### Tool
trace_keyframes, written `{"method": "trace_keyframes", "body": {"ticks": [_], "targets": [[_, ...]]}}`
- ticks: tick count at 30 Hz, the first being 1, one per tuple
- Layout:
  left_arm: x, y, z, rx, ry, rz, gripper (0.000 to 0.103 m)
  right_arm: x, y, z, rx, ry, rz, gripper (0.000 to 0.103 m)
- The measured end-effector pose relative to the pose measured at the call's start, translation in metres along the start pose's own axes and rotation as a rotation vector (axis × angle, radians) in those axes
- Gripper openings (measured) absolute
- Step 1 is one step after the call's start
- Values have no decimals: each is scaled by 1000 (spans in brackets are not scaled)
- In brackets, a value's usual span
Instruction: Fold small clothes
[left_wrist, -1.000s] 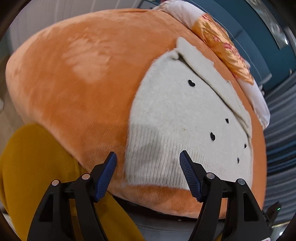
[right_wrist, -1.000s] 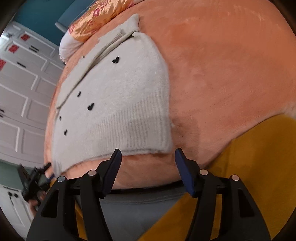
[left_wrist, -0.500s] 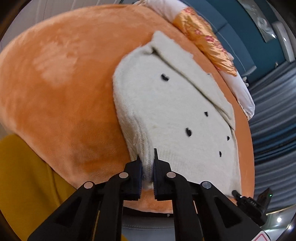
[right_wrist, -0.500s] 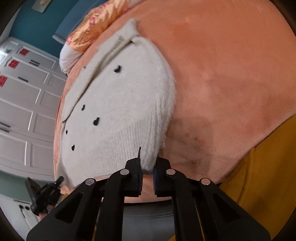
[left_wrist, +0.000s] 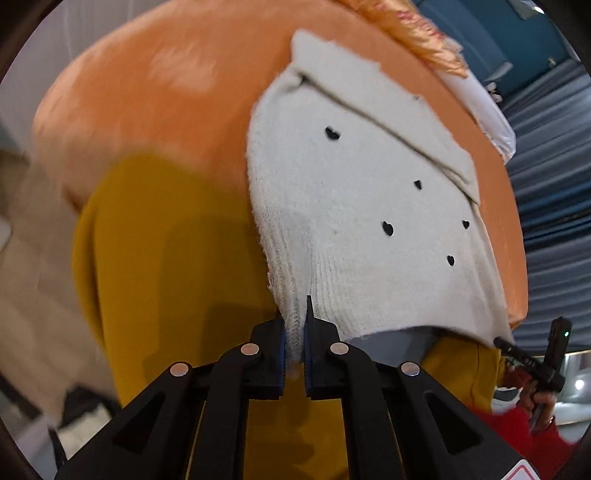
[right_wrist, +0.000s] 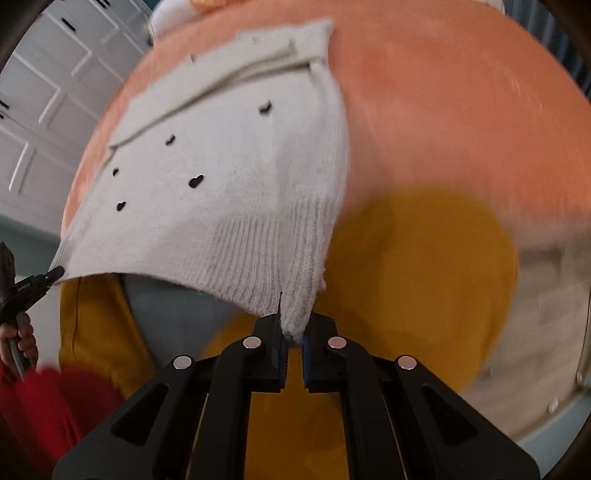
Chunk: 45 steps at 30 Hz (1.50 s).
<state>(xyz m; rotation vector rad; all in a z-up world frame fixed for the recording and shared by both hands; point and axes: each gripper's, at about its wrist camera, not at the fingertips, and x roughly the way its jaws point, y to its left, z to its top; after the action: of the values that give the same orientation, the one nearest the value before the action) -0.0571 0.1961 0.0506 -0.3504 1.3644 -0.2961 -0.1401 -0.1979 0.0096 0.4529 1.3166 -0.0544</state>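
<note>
A small cream knit garment (left_wrist: 362, 206) with black heart marks lies on an orange plush surface (left_wrist: 166, 92); it also shows in the right wrist view (right_wrist: 229, 192). My left gripper (left_wrist: 294, 332) is shut on its ribbed hem at the left corner. My right gripper (right_wrist: 293, 334) is shut on the ribbed hem at the right corner. The hem is lifted off the orange surface (right_wrist: 461, 110) and stretched between the two grippers, hanging over the near edge.
A mustard-yellow cloth (left_wrist: 177, 277) hangs below the near edge, also in the right wrist view (right_wrist: 413, 266). An orange patterned cloth (left_wrist: 424, 33) and a white one (left_wrist: 487, 114) lie at the far side. White panelled doors (right_wrist: 55, 92) stand at left.
Both grippers, shut on the hem corners, have pulled back and lifted the hem off the orange surface toward the near edge. One second ago both were open.
</note>
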Motion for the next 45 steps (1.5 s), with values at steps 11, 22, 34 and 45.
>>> {"method": "trace_keyframes", "body": {"ticks": [11, 22, 34, 45], "targets": [[-58, -52, 89, 53, -382, -94, 4, -69, 2, 71, 31, -336, 30, 4], [2, -102, 274, 79, -580, -55, 4, -36, 9, 239, 181, -685, 97, 4], [101, -97, 339, 20, -420, 90, 7, 47, -1, 325, 244, -542, 57, 6], [69, -46, 289, -151, -453, -27, 80, 3, -25, 262, 278, -649, 82, 57]]}}
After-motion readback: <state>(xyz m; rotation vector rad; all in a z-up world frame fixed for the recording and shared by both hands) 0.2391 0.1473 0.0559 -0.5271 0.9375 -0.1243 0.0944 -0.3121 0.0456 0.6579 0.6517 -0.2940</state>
